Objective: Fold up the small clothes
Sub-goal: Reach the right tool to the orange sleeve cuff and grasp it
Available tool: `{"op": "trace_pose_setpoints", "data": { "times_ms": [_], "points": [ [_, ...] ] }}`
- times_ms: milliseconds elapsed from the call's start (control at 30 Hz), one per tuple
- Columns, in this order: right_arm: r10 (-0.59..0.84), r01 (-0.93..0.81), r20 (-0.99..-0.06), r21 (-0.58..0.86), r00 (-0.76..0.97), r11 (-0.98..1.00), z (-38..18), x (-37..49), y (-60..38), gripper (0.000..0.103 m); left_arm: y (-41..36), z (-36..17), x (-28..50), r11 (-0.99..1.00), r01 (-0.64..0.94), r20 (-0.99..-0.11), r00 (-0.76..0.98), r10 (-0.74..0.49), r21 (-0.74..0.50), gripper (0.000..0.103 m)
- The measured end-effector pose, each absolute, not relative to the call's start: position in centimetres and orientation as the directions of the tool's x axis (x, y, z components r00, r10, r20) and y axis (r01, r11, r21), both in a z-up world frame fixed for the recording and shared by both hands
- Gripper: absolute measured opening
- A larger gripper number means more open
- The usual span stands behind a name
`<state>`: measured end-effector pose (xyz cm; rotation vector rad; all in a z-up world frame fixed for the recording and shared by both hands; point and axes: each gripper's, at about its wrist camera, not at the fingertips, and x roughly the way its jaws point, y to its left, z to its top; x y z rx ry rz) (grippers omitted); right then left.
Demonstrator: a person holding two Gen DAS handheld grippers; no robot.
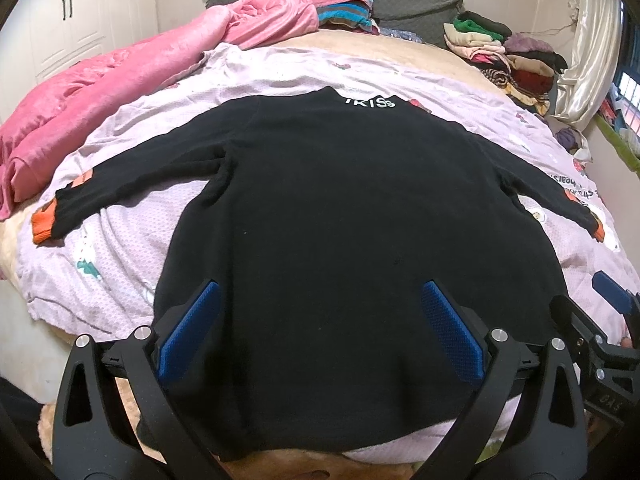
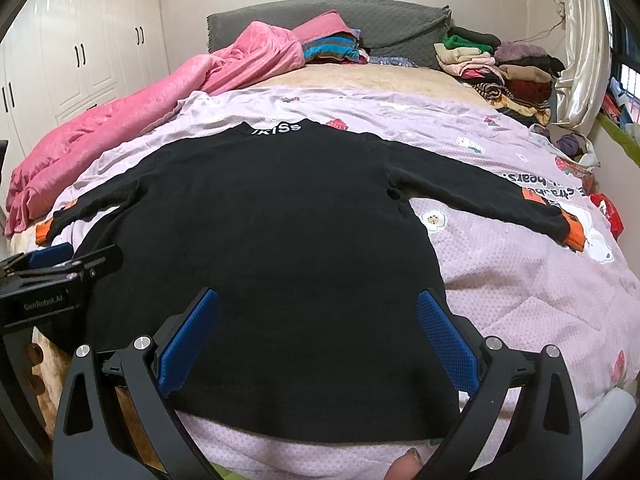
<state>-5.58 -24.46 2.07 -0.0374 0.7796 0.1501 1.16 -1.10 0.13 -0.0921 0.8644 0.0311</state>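
Sweater first: we see a black long-sleeved knit sweater with orange cuffs [image 1: 340, 208] spread flat, both sleeves stretched out to the sides, on a lilac quilted bedcover with small cartoon prints [image 1: 120, 248]. Its collar, with white lettering, lies at the far end from us and its hem at the near end. Taking the sweater as our landmark, we hold the left gripper [image 1: 320, 328] over the hem on its left half, blue-padded fingers [image 1: 188, 332] spread wide with nothing between them. We hold the right gripper [image 2: 318, 332] over the hem on its right half, likewise splayed and empty; whether either pair of fingertips touches the cloth we cannot quite tell through the fisheye. Beyond the sweater's left sleeve lies a crumpled pink plush blanket [image 1: 100, 92]. Past the collar stands a grey padded headboard [image 2: 392, 20], and beyond the right sleeve, toward the far corner, sits a heap of folded mixed-colour clothes [image 2: 500, 68]. White wardrobe doors with dark handles [image 2: 80, 48] stand behind the pink blanket.
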Motion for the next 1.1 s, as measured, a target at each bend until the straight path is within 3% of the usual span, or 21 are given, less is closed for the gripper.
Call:
{"op": "trace_pose_setpoints", "data": {
  "times_ms": [567,1100],
  "points": [
    [0.178,-0.149,-0.676,0.102,0.715,0.984,3.9,0.3,-25.4,0.099,-2.5,1.6,6.7,0.995,-0.042,-0.761,0.647,-0.041,-0.089,0.094],
    [0.113,0.000,-0.679,0.164,0.725,0.986,3.9,5.8,-31.3,0.099,-4.1,2.6,13.5,0.994,-0.026,-0.774,0.629,-0.068,-0.108,0.094]
  ]
}}
